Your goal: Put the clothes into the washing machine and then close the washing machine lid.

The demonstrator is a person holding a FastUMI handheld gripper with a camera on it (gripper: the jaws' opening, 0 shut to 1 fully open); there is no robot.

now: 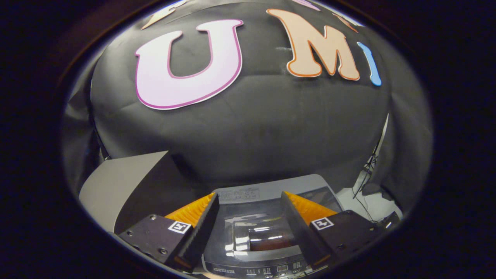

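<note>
The gripper (250, 228) hangs above a washer (267, 232), its jaws spread wide and holding nothing. The two fingers (201, 228) frame the machine's top from either side without touching it.

The washer is a top-loader seen from above and from its front. Its body is grey with rounded corners. The lid (255, 228) is down and lies flat, a dark, glossy see-through panel that throws back bright streaks of light. Through it a brownish shape shows dimly, with a pale band across it; what it is cannot be told. Along the rear edge of the top runs a light grey strip (242, 193) with small print, too fine to make out. At the near edge is a dark control panel (267, 268) with rows of tiny buttons and a little display.

The lid sits between the fingers; the rear strip lies just beyond their tips, and the control panel is the part nearest the camera.

To the left of the washer stands a grey box (124, 186), taller than the machine's top, with a lit top face and a shadowed side. Right of the washer, thin black cables (368, 174) trail down over a pale floor (372, 205). Black cloth (248, 128) hangs behind everything
</note>
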